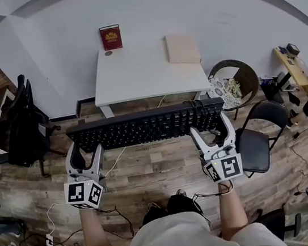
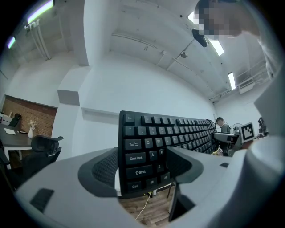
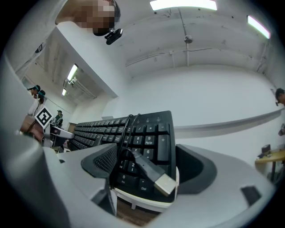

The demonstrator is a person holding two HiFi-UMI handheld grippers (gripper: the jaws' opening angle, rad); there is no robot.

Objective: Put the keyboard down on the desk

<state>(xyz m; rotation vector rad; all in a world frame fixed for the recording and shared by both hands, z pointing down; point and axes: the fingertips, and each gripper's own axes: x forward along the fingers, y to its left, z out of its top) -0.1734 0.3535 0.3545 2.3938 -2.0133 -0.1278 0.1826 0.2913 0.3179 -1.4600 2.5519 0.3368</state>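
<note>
Long black keyboard, left gripper pinching its 9 o'clock end, right gripper pinching 3 o'clock end, white desk at 12 o'clock.

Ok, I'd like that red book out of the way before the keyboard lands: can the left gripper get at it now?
Probably not. The left gripper is shut on the left end of the keyboard, the right gripper holds the other, and the red book sits at the far edge of the desk.
</note>
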